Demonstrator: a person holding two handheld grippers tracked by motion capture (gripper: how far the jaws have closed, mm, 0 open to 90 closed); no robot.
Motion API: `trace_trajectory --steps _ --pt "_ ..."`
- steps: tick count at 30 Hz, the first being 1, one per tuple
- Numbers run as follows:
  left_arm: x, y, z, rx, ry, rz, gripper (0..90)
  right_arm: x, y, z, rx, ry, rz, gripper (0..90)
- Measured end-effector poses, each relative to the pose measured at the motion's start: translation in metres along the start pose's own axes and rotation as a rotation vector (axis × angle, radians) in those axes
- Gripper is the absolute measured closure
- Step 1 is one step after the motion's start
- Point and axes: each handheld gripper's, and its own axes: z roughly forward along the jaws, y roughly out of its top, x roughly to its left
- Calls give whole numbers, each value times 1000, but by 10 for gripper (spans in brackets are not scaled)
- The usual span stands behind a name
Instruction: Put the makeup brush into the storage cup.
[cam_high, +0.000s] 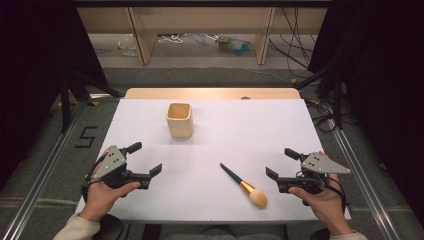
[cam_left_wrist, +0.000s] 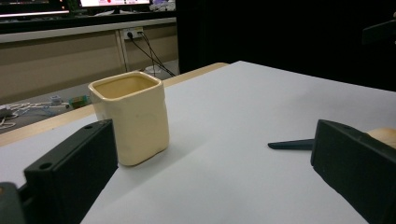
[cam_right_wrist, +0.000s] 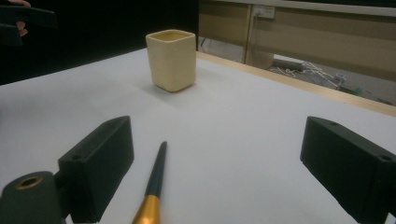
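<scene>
Presently, a white rectangular surface (cam_high: 215, 150) is recorded, with a strip of pale wood showing along its far edge. Near that far edge, somewhat left of the middle, a cream-coloured square ceramic cup (cam_high: 179, 120) is set upright, its mouth open upward; it is also seen in the left gripper view (cam_left_wrist: 132, 116) and in the right gripper view (cam_right_wrist: 171, 59).

Towards the near edge, right of the middle, a makeup brush with a dark slender handle, a gold metal ferrule and a tan bristle head (cam_high: 244, 185) is laid flat and aslant, the handle tip directed to the far left and the bristles to the near right. It is well apart from the cup.

The left tool (cam_high: 147, 162) is held in a hand (cam_high: 102, 195) by the near left corner, its jaws spread wide with nothing between them. In the left gripper view the cup is seen beyond the left-hand jaw, and the handle tip of the brush (cam_left_wrist: 292, 144) is seen beside the right-hand jaw.

The right tool (cam_high: 282, 164) is held in the other hand (cam_high: 325, 205) by the near right corner, just beside the bristle head but apart from it. Its jaws are likewise spread wide and nothing is gripped. In the right gripper view the brush handle (cam_right_wrist: 154, 184) is seen lying on the surface between the jaws, nearer the left-hand one, untouched.
</scene>
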Motion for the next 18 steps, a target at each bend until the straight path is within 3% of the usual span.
trace_trajectory --steps 6,8,14,16,18 --pt "-1 0 1 9 -10 13 5 0 8 10 11 0 -31 121" --pt "-1 0 1 8 -9 12 5 1 13 20 28 10 -46 119" --pt "0 0 1 5 -10 12 5 3 25 43 65 42 -51 120" --pt "0 0 1 5 -11 12 5 4 26 46 53 49 -49 120" --pt "0 -1 1 8 -11 9 5 4 29 53 80 50 -54 123"
